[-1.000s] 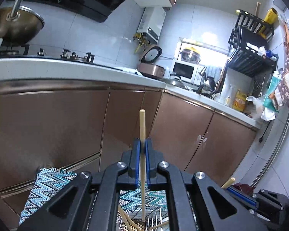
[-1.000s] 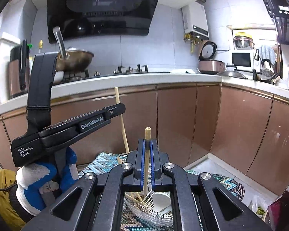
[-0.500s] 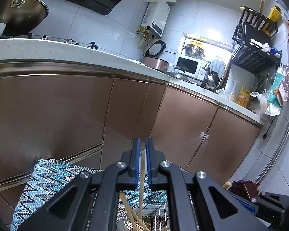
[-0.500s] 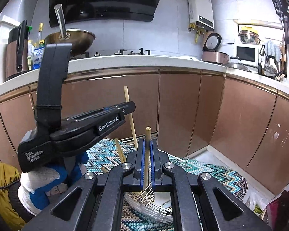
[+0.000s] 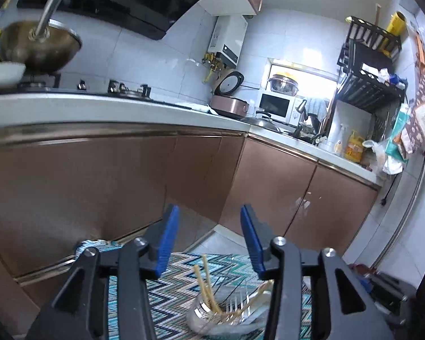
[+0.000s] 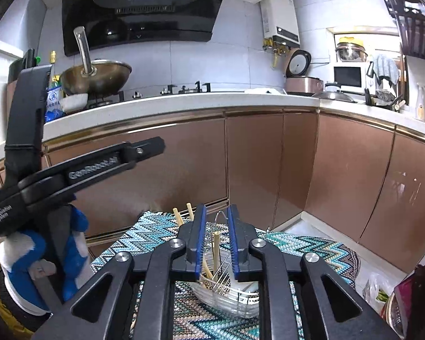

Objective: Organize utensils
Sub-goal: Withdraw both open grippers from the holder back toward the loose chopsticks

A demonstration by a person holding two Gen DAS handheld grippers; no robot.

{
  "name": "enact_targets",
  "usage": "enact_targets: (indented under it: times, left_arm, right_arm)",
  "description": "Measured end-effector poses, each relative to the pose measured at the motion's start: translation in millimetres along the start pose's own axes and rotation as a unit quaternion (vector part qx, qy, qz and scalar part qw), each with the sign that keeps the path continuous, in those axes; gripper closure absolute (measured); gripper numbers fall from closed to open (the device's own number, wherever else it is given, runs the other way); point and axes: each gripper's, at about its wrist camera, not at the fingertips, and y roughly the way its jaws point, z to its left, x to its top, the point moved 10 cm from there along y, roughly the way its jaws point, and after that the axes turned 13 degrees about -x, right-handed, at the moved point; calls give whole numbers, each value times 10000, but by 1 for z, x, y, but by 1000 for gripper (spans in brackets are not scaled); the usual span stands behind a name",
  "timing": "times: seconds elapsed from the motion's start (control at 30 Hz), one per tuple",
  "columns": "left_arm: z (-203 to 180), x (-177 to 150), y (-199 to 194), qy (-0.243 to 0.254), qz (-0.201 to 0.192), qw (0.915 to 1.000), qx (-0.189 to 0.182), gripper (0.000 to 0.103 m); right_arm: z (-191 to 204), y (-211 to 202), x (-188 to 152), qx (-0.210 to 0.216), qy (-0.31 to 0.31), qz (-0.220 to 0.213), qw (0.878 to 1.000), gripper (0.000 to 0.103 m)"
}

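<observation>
A: Left gripper (image 5: 209, 240)?

B: Its jaws have just been opening, now wide with nothing between them — two chopsticks (image 5: 205, 283) stand in the wire rack (image 5: 235, 308) at six o'clock below.

A: Right gripper (image 6: 216, 240)?

B: Just been opening, only narrowly; its chopstick (image 6: 216, 250) stands loose between the pads. I'd lift straight up — a sideways drag could tip it.
</observation>
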Motion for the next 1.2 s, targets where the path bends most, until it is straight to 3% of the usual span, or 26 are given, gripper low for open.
enact_targets:
  times: [0.13,0.2,0.43,0.7,0.87,1.2]
  left_arm:
    - [-5,7,-32,122,-35,9999,109,59]
    - [-8,12,-53,126,-88,9998,134,59]
    - [-20,21,-122,362,-309,9986,245,50]
    - [-36,18,-184,546,-392,9971,352,45]
    - [-46,13,-210,629,-363,9962,476,44]
    - [-59,2,-252,788,-415,9936,688,44]
  right_arm:
    - [-6,-27,6,-87,79,-108,9999,76]
    - [-10,-41,8,-137,140,-165,9997,68]
    - [-22,-96,10,-330,327,-380,9982,55]
    - [-35,-155,7,-729,536,-709,9934,23]
    - [-44,-183,0,-983,709,-824,9892,15]
    - [-47,-222,-10,-1300,792,-918,9841,9]
